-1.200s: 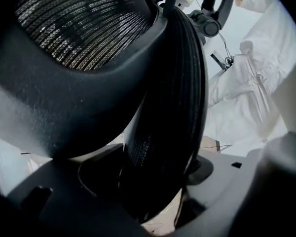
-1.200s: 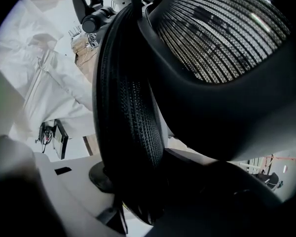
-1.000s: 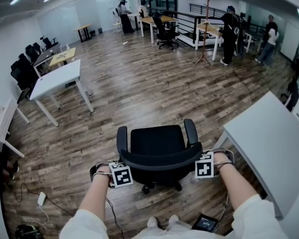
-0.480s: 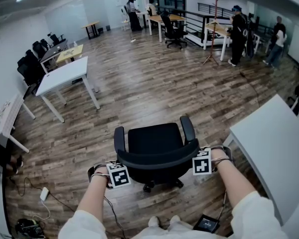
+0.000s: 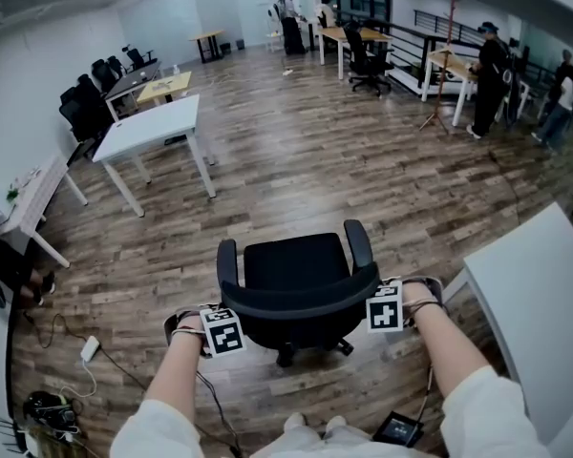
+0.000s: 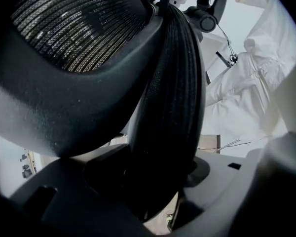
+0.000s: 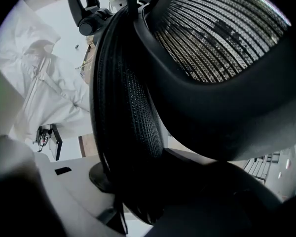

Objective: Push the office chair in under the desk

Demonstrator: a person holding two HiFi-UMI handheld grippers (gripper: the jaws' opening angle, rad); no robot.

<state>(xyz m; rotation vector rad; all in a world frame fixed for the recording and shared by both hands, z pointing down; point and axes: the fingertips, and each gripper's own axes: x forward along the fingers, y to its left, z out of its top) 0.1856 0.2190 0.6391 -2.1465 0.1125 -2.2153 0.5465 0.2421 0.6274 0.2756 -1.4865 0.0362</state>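
- Checking grips: state, and where's the office chair (image 5: 296,275)?
- Jaws of the left gripper (image 5: 231,322) have just been closing, now clamped on the backrest (image 5: 301,311) rim; right gripper (image 5: 377,303) clamped there too. Chair sits on open floor, desk (image 5: 544,294) off to its right, not under it yet
- Risks?
- If the casters (image 5: 285,359) swivel off line, an armrest (image 5: 360,246) catches the desk edge; mesh rim could slip from the pads
- Writing?
- None legible, only square markers (image 5: 223,334) on the gripper cubes

Wood-plank floor (image 5: 296,160); white tables (image 5: 153,127) left; white walls (image 5: 38,55); far railing (image 5: 430,27), perhaps stairwell.
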